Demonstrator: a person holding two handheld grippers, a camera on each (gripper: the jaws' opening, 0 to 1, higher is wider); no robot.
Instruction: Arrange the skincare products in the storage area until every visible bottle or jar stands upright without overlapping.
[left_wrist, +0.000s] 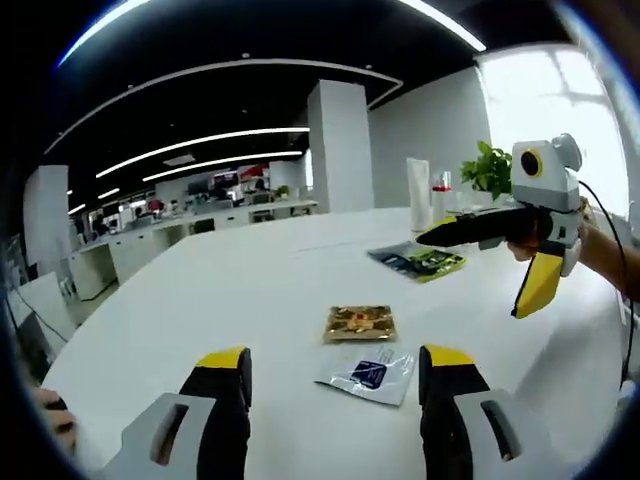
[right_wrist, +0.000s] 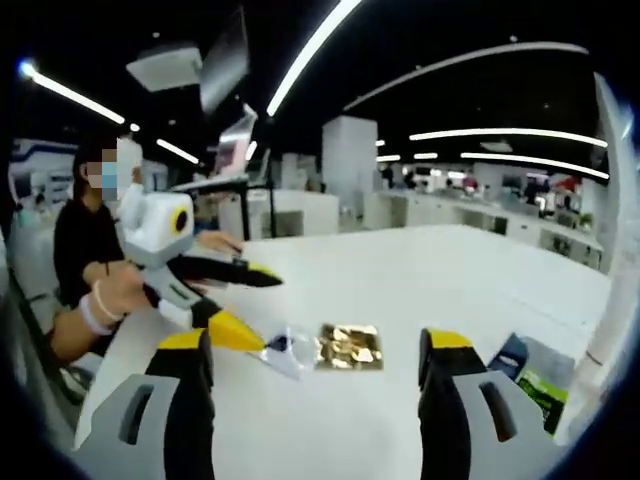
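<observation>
A gold foil sachet (left_wrist: 360, 322) lies flat on the white table (left_wrist: 230, 290), just ahead of my left gripper (left_wrist: 335, 362), which is open with nothing between its jaws. A clear sachet with a dark label (left_wrist: 368, 374) lies between those jaws' tips. Far back stand a white tube (left_wrist: 418, 195) and a small red-capped bottle (left_wrist: 440, 200), both upright. My right gripper (left_wrist: 471, 276) hangs open above the table at the right. In the right gripper view, the right gripper (right_wrist: 318, 345) is open before the gold sachet (right_wrist: 350, 346) and the clear sachet (right_wrist: 285, 350); the left gripper (right_wrist: 271, 313) is open beside them.
Dark and green flat packets (left_wrist: 418, 261) lie behind the gold sachet, also at the right in the right gripper view (right_wrist: 535, 370). A potted plant (left_wrist: 488, 168) stands by the tube. A person (right_wrist: 85, 250) sits at the table's edge. Office desks fill the background.
</observation>
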